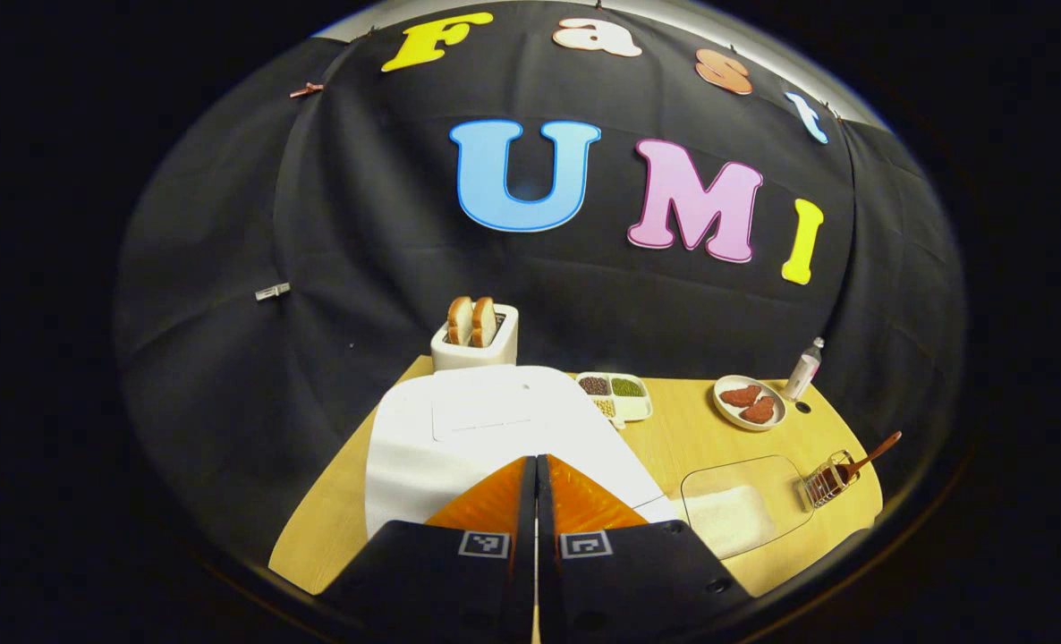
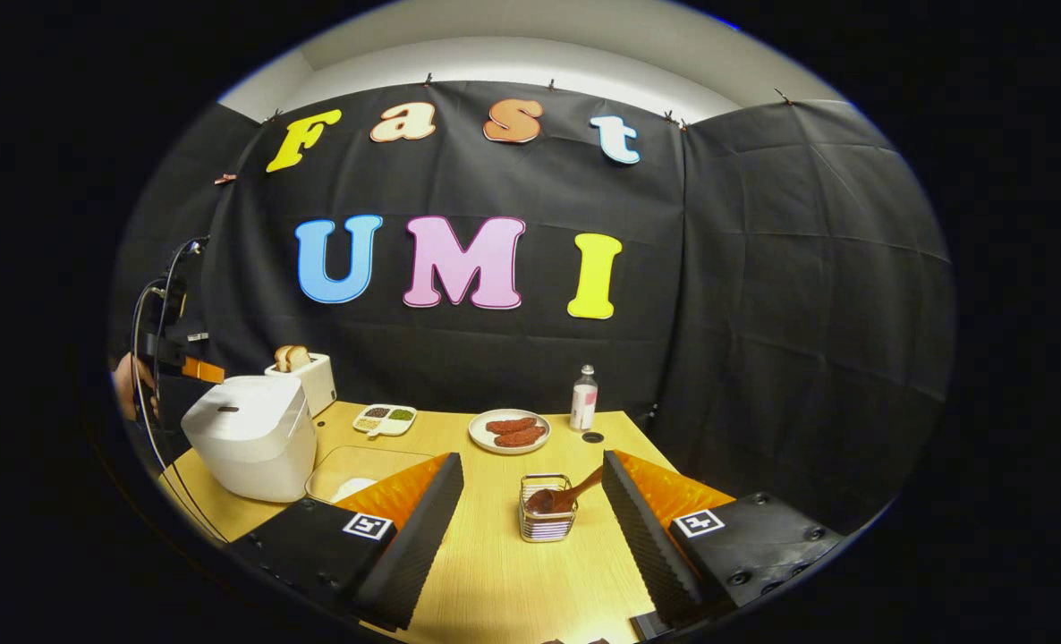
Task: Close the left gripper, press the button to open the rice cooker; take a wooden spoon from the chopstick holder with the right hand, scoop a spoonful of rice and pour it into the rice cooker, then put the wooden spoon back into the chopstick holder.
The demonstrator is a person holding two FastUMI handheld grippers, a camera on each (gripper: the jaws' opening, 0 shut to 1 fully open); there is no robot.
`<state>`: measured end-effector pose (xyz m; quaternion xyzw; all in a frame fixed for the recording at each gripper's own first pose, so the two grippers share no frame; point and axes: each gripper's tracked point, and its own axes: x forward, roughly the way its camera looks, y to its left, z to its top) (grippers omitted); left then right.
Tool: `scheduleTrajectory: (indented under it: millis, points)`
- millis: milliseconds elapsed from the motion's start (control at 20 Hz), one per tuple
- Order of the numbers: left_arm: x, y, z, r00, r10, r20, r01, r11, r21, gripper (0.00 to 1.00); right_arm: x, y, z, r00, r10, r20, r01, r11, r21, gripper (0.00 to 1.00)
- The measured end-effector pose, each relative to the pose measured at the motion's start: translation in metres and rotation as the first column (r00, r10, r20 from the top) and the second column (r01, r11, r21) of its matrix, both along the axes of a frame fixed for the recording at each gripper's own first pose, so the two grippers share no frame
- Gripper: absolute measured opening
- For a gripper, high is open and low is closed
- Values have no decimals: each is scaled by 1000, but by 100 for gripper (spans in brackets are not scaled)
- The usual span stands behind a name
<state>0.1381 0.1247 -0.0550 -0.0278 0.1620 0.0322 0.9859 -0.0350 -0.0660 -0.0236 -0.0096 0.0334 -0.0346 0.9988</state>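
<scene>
Left tongs [image 1: 536,478] pressed together above the closed rice cooker [image 1: 495,438]; right tongs [image 2: 530,501] spread, facing the chopstick holder [image 2: 547,519] with its wooden spoon [image 2: 566,496].

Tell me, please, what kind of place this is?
Probably a mock kitchen set up in a recording booth: a wooden table holds a rice cooker, a toaster with bread and a plate of food, before a black cloth wall.

The right tongs [image 2: 530,487] stand wide apart above the table [image 2: 495,572], framing the wire chopstick holder [image 2: 546,521] with the wooden spoon [image 2: 559,496] leaning in it. Off to the left sits the white rice cooker [image 2: 249,434], lid down, with the left tongs [image 2: 201,368] just above it.
</scene>
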Motion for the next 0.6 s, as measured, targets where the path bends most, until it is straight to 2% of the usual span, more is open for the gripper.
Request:
scheduleTrajectory:
  millis: [100,150,300,600]
  points:
    - [5,0,-13,999,-9,-32,9,1000,-11,4,-2,-7,-1,1000,-11,-2,11,1000,9,98]
    - [7,1,-22,998,-9,-57,7,1000,-26,7,-1,-10,-1,1000,-16,-2,16,1000,13,98]
    - [13,1,-37,996,-2,-88,-6,995,-96,7,-1,-19,-3,999,-31,-6,31,999,21,98]
    - [12,0,-47,993,29,-113,-38,996,-77,8,-1,-25,-11,999,-22,-23,22,999,36,98]
